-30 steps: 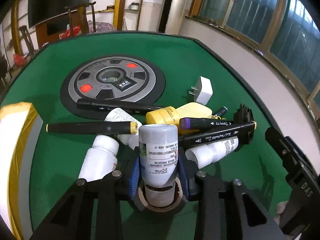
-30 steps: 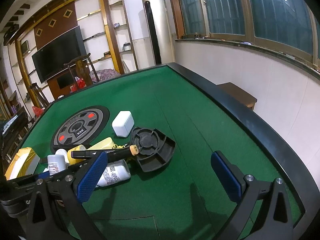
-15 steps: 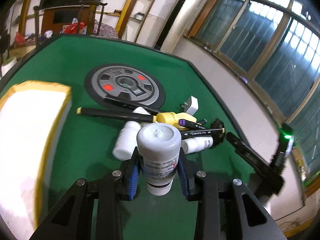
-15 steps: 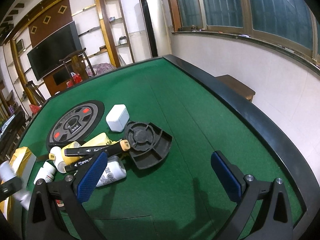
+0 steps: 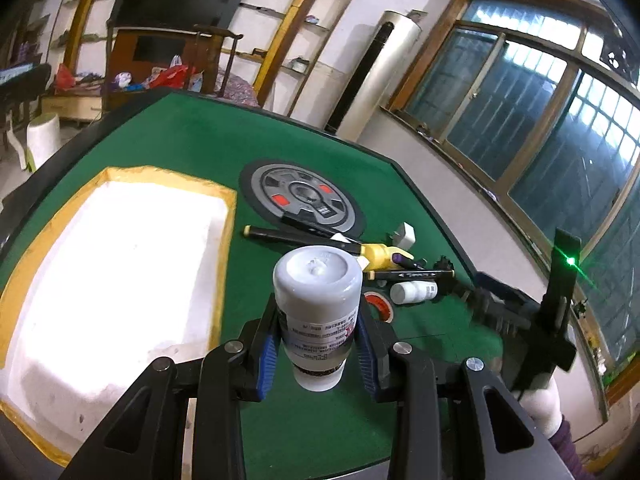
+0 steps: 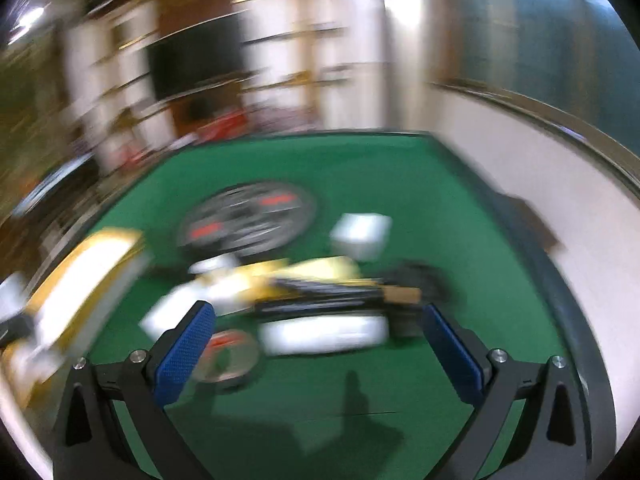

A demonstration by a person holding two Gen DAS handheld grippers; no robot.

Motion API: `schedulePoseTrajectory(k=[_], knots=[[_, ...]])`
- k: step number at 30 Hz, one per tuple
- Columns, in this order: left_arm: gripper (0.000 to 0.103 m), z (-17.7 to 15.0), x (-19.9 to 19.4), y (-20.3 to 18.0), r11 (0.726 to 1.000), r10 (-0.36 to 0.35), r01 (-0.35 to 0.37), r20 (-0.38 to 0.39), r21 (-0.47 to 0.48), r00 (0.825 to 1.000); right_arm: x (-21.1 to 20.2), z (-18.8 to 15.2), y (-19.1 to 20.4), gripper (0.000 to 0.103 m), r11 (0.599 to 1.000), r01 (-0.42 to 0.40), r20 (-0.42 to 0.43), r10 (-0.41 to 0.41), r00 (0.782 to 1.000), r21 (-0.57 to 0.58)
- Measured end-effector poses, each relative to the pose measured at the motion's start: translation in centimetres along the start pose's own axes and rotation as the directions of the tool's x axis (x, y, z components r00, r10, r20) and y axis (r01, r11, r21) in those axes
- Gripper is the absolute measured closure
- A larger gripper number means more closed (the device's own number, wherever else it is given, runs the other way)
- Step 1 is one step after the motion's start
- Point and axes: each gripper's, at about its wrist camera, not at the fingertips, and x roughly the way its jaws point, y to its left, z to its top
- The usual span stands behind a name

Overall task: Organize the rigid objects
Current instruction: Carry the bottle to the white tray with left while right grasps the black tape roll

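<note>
Bottle (image 5: pixel 317 300) clamped above bare felt (image 5: pixel 320 420), beside tray rim (image 5: pixel 224 264).

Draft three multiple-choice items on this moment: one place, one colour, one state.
1. Where is the white tray relative to the pile of markers and bottles?
A. Left of it
B. Right of it
C. Under it

2. What colour is the table surface?
A. Blue
B. Green
C. Brown

3. What is the left tool doing?
A. Open and bare
B. Shut on a marker
C. Shut on a white bottle

Key: 1 A, the left wrist view shows the tray left of the clutter; 2 B, green felt shows in both views; 3 C, blue pads press the bottle's label.
</note>
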Motion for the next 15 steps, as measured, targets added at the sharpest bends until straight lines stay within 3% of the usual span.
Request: schedulePoseTrajectory(k=[1,3,5,7,12,15], knots=[[0.067,-0.1,-0.1,0.4,1.000,-0.001,0.001,0.001,-0.007,1.000,0.6,0.0,1.9,0.000,0.996,-0.063,-0.043,0.060,0.997,-0.066],[0.067,-0.1,-0.7,0.9,1.000,0.002,-0.002,0.011,-0.014,1.000,2.1,-0.6,5.3,0.012,0.973,-0.136,-0.115,0.116,0.987,-0.186],[0.067,-0.1,-1.6,1.7,1.000,0.017,-0.017,0.027,-0.015,0.999,4.0,-1.3,7.2,0.041,0.953,-0.167,-0.183,0.123,0.975,-0.251],[0.067,-0.2,-2.3,2.2,0.999,0.036,-0.036,0.041,-0.014,0.999,6.1,-1.7,7.8,0.054,0.946,-0.201,-0.249,0.137,0.959,-0.253],[0.067,-0.3,-2.8,3.7,0.997,0.070,-0.069,0.055,-0.017,0.996,8.9,-2.5,8.1,0.057,0.945,-0.221,-0.313,0.140,0.939,-0.240],[0.067,-0.3,-2.6,4.1,0.997,0.070,-0.069,0.052,-0.024,0.996,9.1,-2.1,7.3,0.068,0.952,-0.236,-0.324,0.164,0.932,-0.197]])
